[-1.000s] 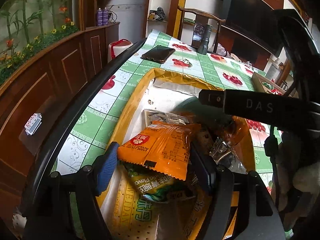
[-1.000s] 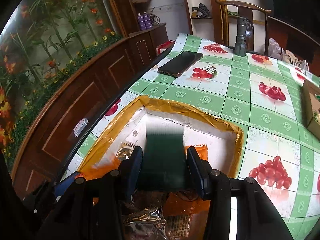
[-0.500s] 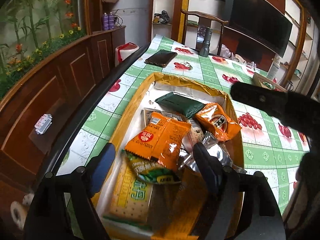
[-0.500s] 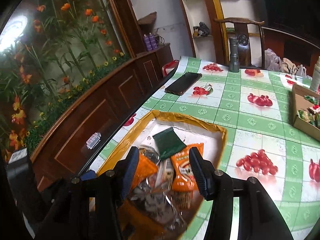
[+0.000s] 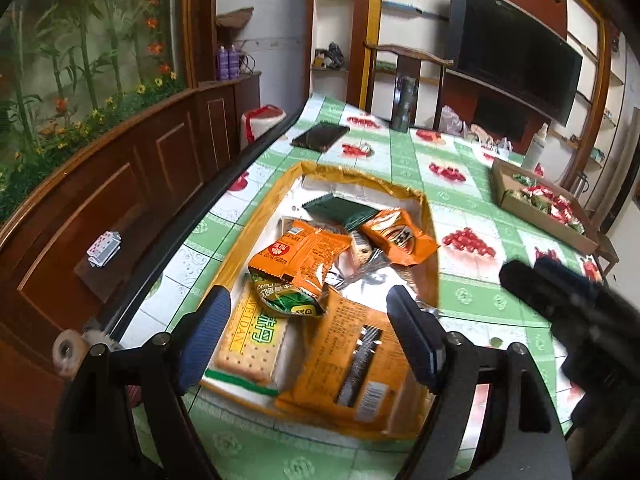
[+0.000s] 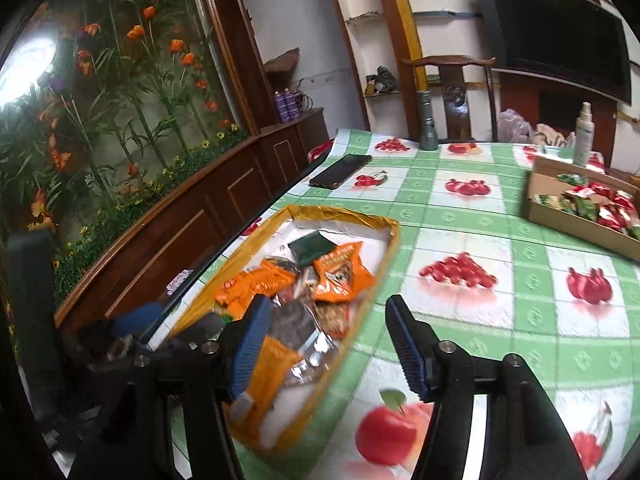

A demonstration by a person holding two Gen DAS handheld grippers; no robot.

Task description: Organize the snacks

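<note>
Table (image 6: 460,216) has a green checked cloth with fruit prints. Sitting on it: a yellow-rimmed tray (image 5: 429,216) near the wall-side edge with snack packets piled in it, a dark phone (image 6: 341,170) further back, a grey flashlight (image 6: 427,127) standing upright, a spray bottle (image 6: 583,134), and a cardboard box (image 6: 576,216) holding more packets off to the right.

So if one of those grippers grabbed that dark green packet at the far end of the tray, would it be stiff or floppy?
Probably floppy: the dark green packet looks thin and flat, draped over its neighbours. Likely light, since it rests on the orange packet without visibly squashing it. Its smooth wrapper might slip.
</note>
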